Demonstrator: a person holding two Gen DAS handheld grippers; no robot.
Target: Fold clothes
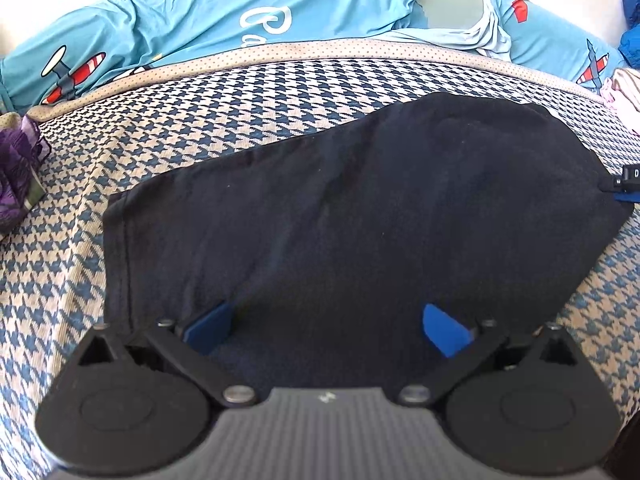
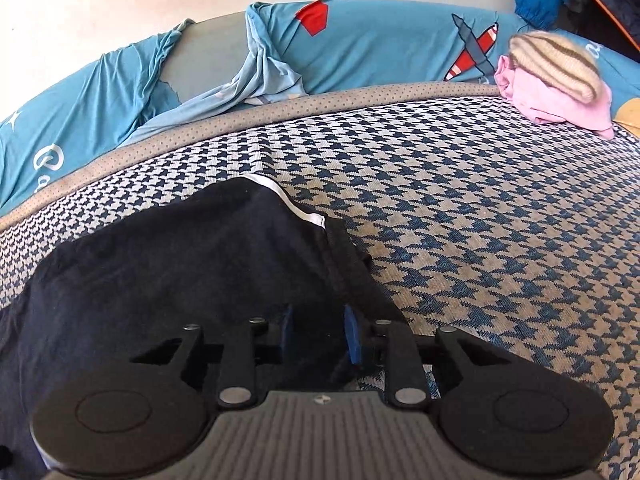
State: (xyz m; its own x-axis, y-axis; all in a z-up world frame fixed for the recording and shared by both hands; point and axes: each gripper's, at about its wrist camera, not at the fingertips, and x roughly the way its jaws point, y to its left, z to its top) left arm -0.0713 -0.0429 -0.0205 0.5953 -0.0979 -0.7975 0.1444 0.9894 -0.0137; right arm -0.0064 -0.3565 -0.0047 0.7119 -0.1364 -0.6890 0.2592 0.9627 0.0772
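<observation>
left wrist view is showing the left gripper [image 1: 326,330] hanging over the near edge of the black garment [image 1: 360,208], jaws spread wide, cloth lying between and under the blue pads [image 1: 442,330] but not pinched. the garment is lying flat on the houndstooth cover [image 1: 200,112], hemmed edge to the left, far end rounding off toward the blue sheet [image 1: 200,4].

right wrist view is showing the right gripper [image 2: 319,334] at the garment's right side, just below the white trim [image 2: 296,206]. its pads are standing narrow with a ridge of dark cloth running between them; it looks like they are pinching that edge, though the fabric is too dark to be sure how much is caught.

judgement on the step: a fold is being set up, both grippers taking the near edge. to do it well, the left should be closing on the hem layer only, not the cover beneath, and at a spot level with the right's hold, so the edge is lifting evenly. both should be rising together and carrying the edge toward the far end, keeping the cloth taut between them to avoid a diagonal crease.
</observation>
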